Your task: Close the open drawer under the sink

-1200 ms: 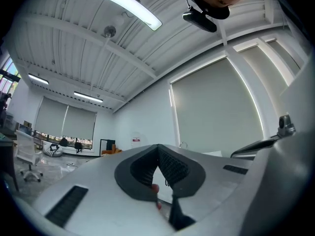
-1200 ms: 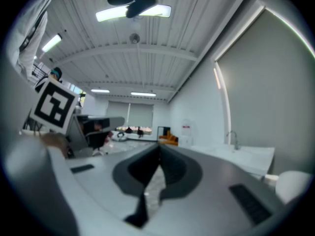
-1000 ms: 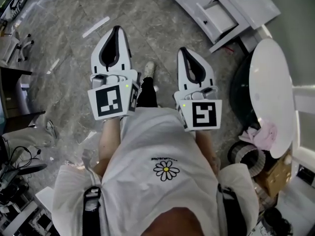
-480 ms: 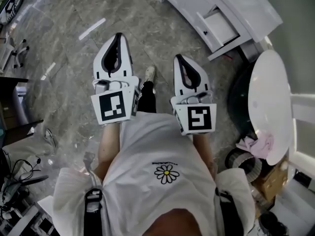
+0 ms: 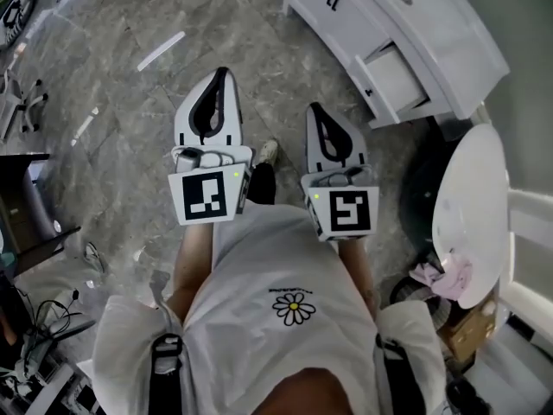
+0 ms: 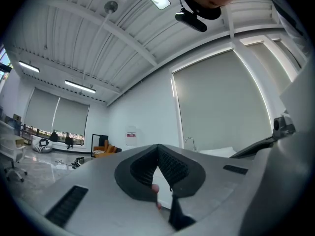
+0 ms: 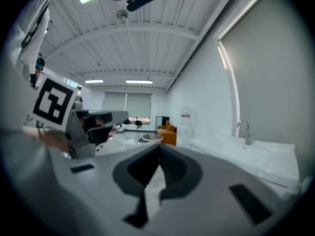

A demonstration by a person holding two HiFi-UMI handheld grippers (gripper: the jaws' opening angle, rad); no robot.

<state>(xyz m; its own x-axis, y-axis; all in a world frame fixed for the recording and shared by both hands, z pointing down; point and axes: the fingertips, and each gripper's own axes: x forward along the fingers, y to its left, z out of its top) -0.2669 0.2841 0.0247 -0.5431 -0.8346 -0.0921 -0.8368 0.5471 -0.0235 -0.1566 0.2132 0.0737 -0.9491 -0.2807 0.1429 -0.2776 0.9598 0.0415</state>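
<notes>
In the head view the white sink cabinet stands at the upper right, with one drawer pulled out of its front. My left gripper and right gripper are held side by side over the marble floor, well short of the drawer, both shut with nothing between the jaws. The left gripper view shows the left gripper with its jaw tips together and a faucet beyond. In the right gripper view the right gripper is also shut, with the sink counter to its right.
A round white table stands at the right with a pink cloth and a cardboard box below it. A black desk and cables are at the left. The person's shoe shows between the grippers.
The person has walked toward the cabinet: it and the open drawer have slid lower and nearer in the head view. Both grippers travelled along, still shut.
</notes>
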